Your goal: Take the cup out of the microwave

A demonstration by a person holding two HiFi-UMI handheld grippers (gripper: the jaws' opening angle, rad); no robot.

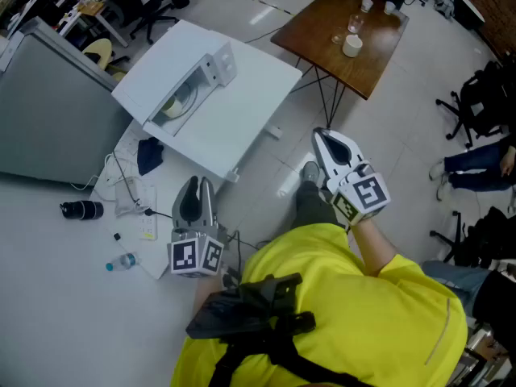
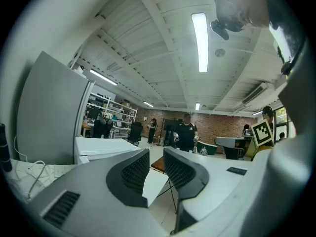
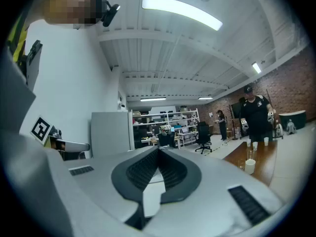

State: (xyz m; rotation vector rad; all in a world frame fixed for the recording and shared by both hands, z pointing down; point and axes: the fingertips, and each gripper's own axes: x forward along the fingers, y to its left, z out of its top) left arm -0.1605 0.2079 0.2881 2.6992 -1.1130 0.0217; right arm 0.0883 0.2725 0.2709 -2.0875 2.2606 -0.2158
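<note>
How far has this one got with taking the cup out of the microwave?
Done: at most the door. The microwave looks open at the front, with something pale inside; whether that is the cup is unclear.
In hand: nothing. The left gripper has its jaws slightly apart and empty, and the right gripper is shut and empty. Both are short of the microwave.
Left: reach in, grip the cup, bring it out.

One high camera, two low.
Head view looks steeply down from above; each gripper view looks level past its own close jaws. Head and left gripper views share the microwave (image 1: pixel 242 95) (image 2: pixel 106 146); head and right share the brown table (image 1: pixel 347 39) (image 3: pixel 269 157).
</note>
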